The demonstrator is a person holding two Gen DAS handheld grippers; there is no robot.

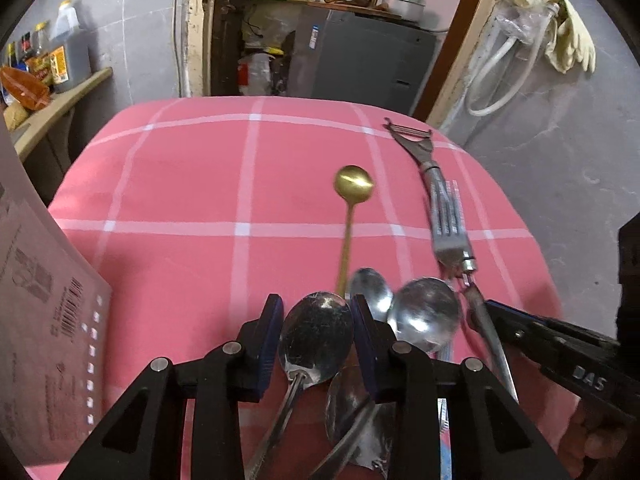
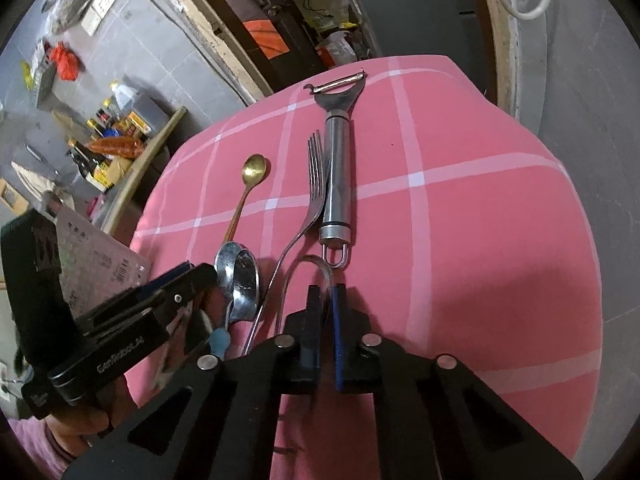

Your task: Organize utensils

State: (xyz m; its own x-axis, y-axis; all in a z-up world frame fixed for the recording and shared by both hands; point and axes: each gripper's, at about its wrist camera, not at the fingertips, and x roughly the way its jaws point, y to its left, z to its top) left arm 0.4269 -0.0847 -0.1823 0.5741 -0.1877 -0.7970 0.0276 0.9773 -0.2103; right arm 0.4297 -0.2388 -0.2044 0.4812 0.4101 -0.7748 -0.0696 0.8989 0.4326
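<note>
box [image 1: 44, 320]: paper carton at far left edge of the pink cloth [image 1: 180, 184], no contact with the utensils.
left gripper [image 1: 316, 322]: part open, jaws straddle a steel spoon's bowl; pads look just clear of it, can't confirm pressure.
spoon [image 1: 316, 336]: lies between the left jaws, handle running back under the gripper. Stiff, light, slick metal; the rounded bowl will squirt out, so take the flat handle.
spoon pile [image 1: 424, 312]: more steel spoons overlapping just right of the left gripper.
gold spoon [image 1: 354, 183]: alone ahead on the cloth, thin handle.
fork [image 2: 316, 184]: beside the peeler, touching it.
peeler [image 2: 338, 168]: heavier, round handle, may roll.
right gripper [image 2: 326, 294]: closed on a thin curved metal piece just below the peeler's loop; which utensil it is, can't tell.
</note>
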